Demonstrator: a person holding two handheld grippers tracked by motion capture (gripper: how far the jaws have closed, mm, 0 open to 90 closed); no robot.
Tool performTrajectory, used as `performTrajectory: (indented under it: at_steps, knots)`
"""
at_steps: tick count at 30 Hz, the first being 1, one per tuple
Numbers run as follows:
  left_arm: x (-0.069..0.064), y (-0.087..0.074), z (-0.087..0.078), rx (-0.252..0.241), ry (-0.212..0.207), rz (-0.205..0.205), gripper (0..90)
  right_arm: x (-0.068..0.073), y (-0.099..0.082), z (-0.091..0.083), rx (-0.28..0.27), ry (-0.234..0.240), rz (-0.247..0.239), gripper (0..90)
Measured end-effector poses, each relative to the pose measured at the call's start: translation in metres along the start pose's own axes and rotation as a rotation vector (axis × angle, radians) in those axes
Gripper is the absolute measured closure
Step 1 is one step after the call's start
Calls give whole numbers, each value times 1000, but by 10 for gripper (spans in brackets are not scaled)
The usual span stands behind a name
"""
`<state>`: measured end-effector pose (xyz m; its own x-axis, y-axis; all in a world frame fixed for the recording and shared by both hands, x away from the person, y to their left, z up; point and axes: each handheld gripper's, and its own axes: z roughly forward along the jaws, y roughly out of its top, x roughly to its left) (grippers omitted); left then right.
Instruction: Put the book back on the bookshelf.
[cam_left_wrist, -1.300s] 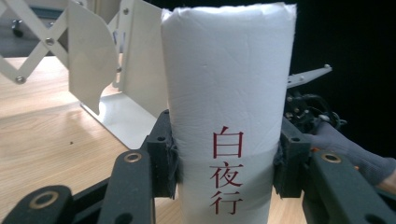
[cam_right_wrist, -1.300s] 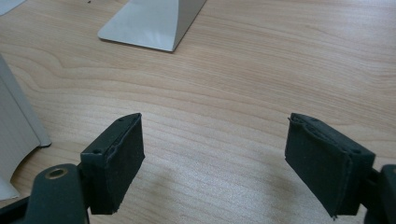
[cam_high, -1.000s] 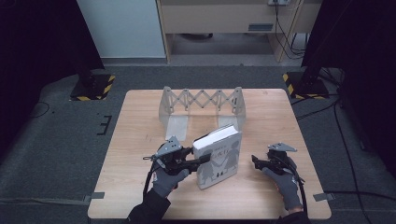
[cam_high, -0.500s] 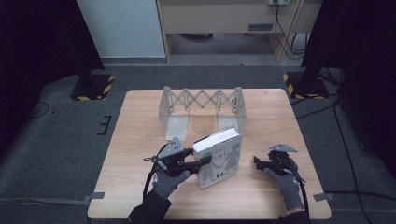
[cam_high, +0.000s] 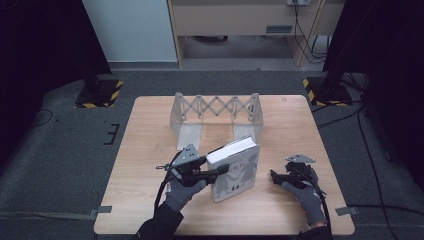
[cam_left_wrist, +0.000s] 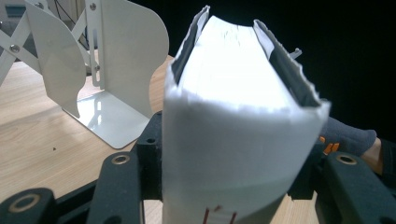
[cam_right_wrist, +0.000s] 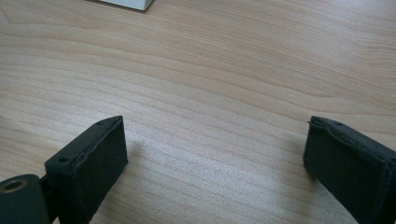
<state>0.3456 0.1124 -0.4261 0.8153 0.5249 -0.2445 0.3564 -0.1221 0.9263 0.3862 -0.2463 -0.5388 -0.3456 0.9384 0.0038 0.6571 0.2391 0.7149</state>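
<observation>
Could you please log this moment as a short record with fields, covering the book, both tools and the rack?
held item: white book, clamped by its edge, one end raised off the table
left tool: shut on the book
right tool: wide open, nothing between the jaws, low over bare wood; jaws have just been opening
rack: white expanding book rack behind the book, nothing in it

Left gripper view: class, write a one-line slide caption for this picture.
Left gripper with its jaws shut on a white book held page-edge toward the camera, a white expanding book rack standing behind on the wooden table.
</observation>
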Motion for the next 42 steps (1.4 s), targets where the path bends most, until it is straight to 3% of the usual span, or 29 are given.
performTrajectory:
  at_steps: [4,17,21,25,29,32,36,42]
  knots:
    - [-2,6,2,10,10,24,442,-1,0,1,8,-5,7,37]
    - [-9,26,11,-9,-9,35,433,-1,0,1,11,-29,22,17]
    - [-11,37,17,-33,-36,32,431,-1,0,1,10,-26,22,22]
    - [-17,44,25,3,-12,84,424,0,0,1,12,-28,25,18]
    - [-14,44,26,20,-19,65,409,1,0,2,10,-37,30,16]
    - [-13,39,32,31,-16,76,363,1,0,2,10,-36,28,16]
    - [-12,39,32,28,-29,71,387,2,0,2,11,-35,31,16]
    - [-13,42,33,104,-34,75,397,1,0,1,11,-35,28,16]
